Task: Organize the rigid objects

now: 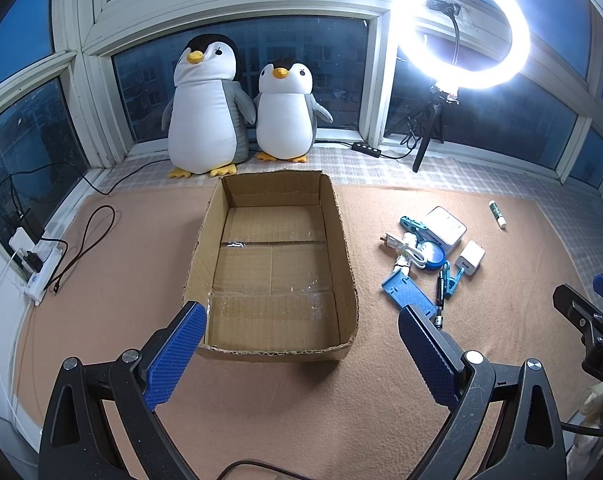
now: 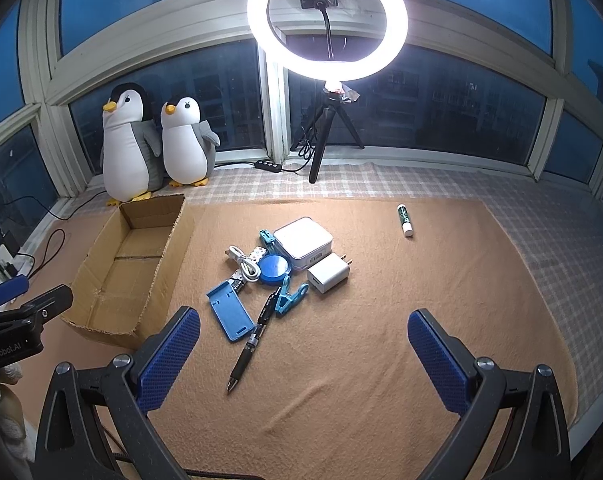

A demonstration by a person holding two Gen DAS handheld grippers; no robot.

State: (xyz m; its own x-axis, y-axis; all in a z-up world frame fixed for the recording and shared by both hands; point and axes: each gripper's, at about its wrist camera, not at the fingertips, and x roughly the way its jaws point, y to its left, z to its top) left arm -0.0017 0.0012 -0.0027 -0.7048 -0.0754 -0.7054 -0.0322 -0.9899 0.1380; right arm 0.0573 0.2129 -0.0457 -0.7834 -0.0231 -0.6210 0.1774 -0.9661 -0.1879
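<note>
Cardboard box (image 1: pixel 275 264) below left gripper (image 1: pixel 301 344), agape | right gripper (image 2: pixel 303 354) agape, empty

Left view above box (image 1: pixel 277 264), right view (nearby) — above clutter

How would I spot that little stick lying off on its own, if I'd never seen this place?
Start at the ring light by the window, then look down onto the tan mat. Right of the clutter around the white box, a small stick lies alone near the mat's far edge. It is green with white ends and touches nothing, unlike the piled items.
</note>
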